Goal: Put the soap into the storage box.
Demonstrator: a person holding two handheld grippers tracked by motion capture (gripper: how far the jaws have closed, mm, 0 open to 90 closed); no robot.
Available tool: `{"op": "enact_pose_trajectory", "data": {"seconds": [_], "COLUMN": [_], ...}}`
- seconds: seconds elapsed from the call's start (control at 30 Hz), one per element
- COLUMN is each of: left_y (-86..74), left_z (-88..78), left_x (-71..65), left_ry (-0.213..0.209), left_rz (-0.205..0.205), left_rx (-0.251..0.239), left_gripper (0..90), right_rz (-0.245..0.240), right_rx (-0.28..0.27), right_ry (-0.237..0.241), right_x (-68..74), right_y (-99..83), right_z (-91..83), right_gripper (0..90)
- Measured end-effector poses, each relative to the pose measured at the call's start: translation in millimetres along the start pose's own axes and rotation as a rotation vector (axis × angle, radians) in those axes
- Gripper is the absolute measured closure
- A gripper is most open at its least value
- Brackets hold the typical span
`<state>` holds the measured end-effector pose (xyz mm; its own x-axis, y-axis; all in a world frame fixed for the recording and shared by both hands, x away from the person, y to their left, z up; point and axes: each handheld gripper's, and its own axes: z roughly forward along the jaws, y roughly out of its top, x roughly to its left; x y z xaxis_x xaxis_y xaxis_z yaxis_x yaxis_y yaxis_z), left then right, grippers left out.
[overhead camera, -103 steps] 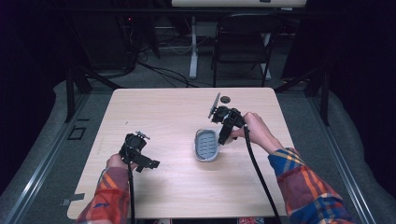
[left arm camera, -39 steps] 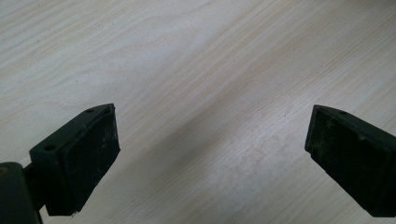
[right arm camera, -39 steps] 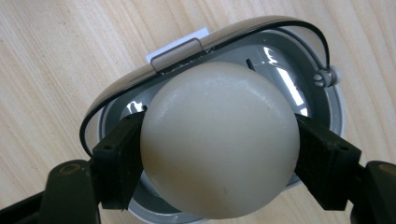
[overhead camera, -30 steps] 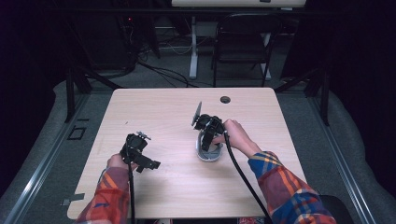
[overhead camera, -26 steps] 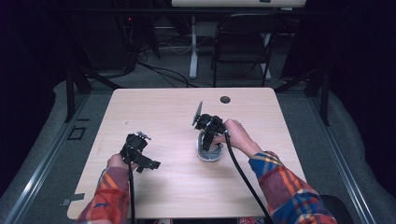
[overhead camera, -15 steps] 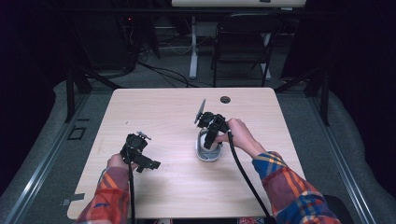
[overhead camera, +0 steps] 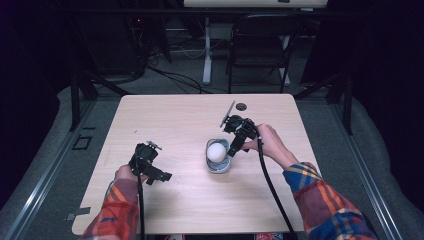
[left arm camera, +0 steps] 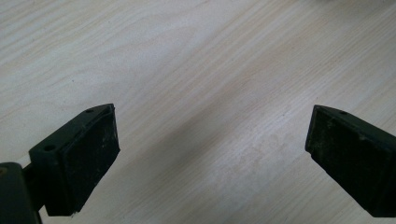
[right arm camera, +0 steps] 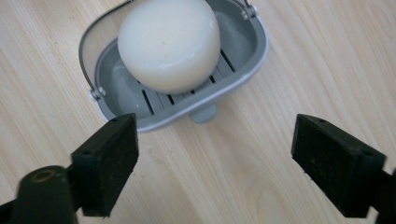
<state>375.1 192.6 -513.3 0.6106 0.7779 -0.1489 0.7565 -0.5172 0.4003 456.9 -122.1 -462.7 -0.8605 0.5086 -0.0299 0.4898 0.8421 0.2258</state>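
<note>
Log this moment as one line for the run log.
soap: lying in soap dish | right gripper: jaws just opened, nothing between them, beside dish | left gripper: open over bare table

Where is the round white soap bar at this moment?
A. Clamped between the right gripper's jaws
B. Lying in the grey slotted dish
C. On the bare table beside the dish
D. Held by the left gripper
B: the soap bar lies in the grey dish, while the right gripper stands open and empty short of it.
</note>
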Motion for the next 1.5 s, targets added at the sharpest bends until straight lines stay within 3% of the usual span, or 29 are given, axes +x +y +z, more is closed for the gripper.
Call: {"op": "enact_pose_trajectory", "data": {"seconds": [0.4, 0.77, 1.33, 1.5], "left_y": [0.3, 0.8, 0.9, 0.9], "left_z": [0.6, 0.7, 1.0, 0.2], "left_x": [-0.3, -0.7, -0.9, -1.3], "left_ry": [0.000, 0.004, 0.004, 0.008], "left_rz": [-0.001, 0.001, -0.001, 0.006], "left_rx": [0.001, 0.005, 0.006, 0.002], "left_gripper": [2.8, 2.7, 2.6, 2.4], "right_rz": [0.044, 0.074, 0.174, 0.185], "right_rx": [-0.032, -0.014, 0.012, 0.052], "right_ry": [-0.026, -0.055, -0.049, -0.058], "right_x": [-9.1, -12.5, -17.8, -14.7], "right_y": [-29.8, -68.8, -127.0, -144.8], "right_z": [-16.2, -22.8, -9.8, -2.2], "right_gripper": [4.2, 0.1, 1.4, 1.8]}}
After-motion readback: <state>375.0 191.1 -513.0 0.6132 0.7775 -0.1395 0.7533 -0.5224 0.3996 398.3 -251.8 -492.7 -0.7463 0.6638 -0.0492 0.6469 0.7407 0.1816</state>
